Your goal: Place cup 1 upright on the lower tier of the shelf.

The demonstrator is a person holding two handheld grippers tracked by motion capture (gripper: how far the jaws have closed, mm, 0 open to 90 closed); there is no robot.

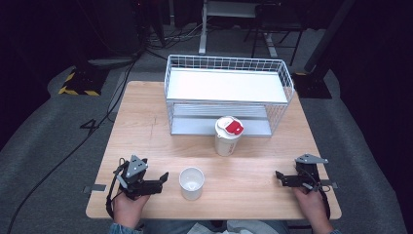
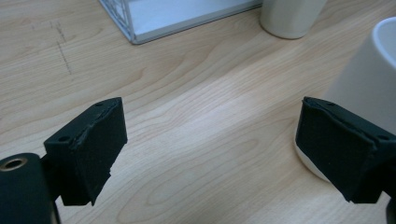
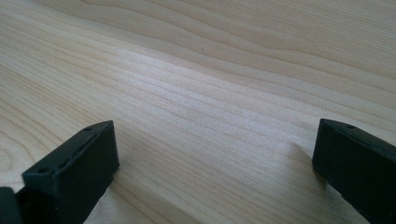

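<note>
A small white cup [image 1: 191,183] stands open-topped near the table's front edge, just right of my left gripper [image 1: 164,178]. In the left gripper view the jaws of the left gripper [image 2: 210,140] stand apart over bare wood with nothing between them, and the cup [image 2: 369,93] rises behind the right-hand jaw. A taller white container [image 1: 228,136] with a red tab on its lid stands in front of the wire rack; its base [image 2: 289,16] appears far off. At the front right my right gripper [image 1: 278,175] rests low, jaws wide over bare wood [image 3: 215,158].
A white wire rack [image 1: 229,95] with a flat white top shelf and a lower tray fills the table's back middle; its lower corner [image 2: 140,21] lies ahead of the left gripper. The wooden table [image 1: 146,126] has bare room at left and between the hands.
</note>
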